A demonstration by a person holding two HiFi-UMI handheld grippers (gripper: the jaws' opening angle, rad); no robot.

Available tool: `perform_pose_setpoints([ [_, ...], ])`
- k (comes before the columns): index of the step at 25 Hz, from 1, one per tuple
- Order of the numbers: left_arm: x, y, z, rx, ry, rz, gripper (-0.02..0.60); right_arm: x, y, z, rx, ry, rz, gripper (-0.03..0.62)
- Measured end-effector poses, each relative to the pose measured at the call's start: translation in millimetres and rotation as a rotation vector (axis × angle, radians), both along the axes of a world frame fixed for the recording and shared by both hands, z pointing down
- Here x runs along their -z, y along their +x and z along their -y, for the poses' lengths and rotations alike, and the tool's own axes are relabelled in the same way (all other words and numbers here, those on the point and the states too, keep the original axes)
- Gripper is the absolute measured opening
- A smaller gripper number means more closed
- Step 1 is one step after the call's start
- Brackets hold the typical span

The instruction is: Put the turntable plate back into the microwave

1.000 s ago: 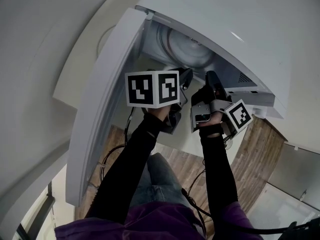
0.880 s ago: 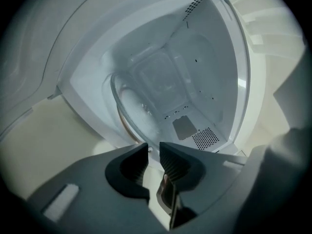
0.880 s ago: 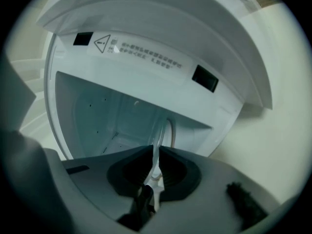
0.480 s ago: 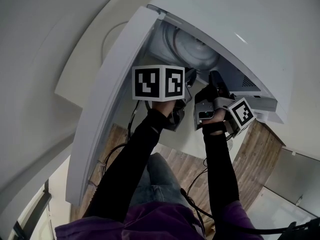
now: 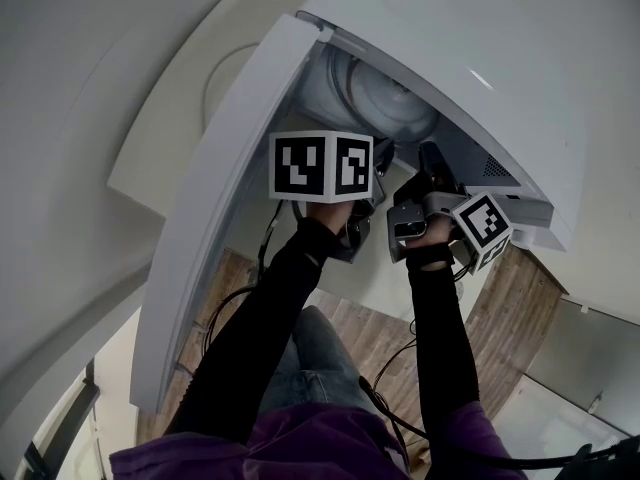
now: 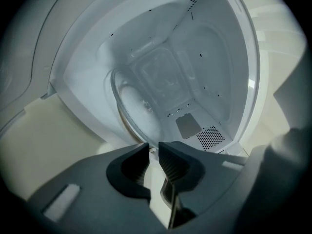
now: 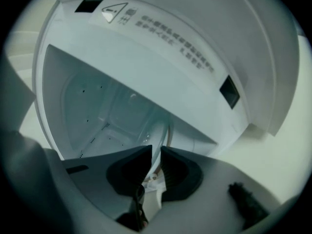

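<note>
The microwave (image 5: 440, 38) stands open, its door (image 5: 210, 218) swung out to the left. The clear glass turntable plate (image 5: 385, 93) is inside the cavity, and its near rim reaches both grippers at the mouth. My left gripper (image 5: 383, 154) has just been closing. In the left gripper view its jaws (image 6: 153, 146) stand narrow on the plate's (image 6: 135, 106) rim. My right gripper (image 5: 432, 158) has just been opening. In the right gripper view the plate's rim (image 7: 168, 130) runs down into the slim gap of that gripper (image 7: 156, 149), with the pads apart from it.
The white cavity wall (image 6: 209, 57) has vent holes (image 6: 210, 136) low on the right. A front frame with a warning label (image 7: 170, 21) and latch slots (image 7: 229, 91) hangs over the right gripper. Wooden floor (image 5: 520, 308) and cables (image 5: 230, 308) lie below.
The right gripper has rolled a little, turning its marker cube. Both hands have stayed at the microwave's mouth, and the plate has not visibly shifted.
</note>
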State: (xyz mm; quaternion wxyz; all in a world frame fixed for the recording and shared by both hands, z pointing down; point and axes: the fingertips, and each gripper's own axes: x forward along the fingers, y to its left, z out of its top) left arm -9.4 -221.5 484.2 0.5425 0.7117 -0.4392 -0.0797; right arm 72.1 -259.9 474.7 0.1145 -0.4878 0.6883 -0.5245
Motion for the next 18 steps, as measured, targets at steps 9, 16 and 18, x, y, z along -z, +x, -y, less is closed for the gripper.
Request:
perform_pose_setpoints([
  [9,-6.4,2.3,0.6,-0.007,-0.011,0.007,0.069,-2.8,0.1,0.4,0.040,0.015,-0.169,0.064],
  [16,-9.7,9.3,-0.8,-0.027,-0.019,0.006,0.064,-3.9,10.1,-1.2,0.019,0.017,-0.216,0.064],
  [18,-9.8,11.2,-0.9,-0.030,-0.020,0.007,0.063,-3.9,10.7,-1.3,0.022,0.016,-0.223,0.064],
])
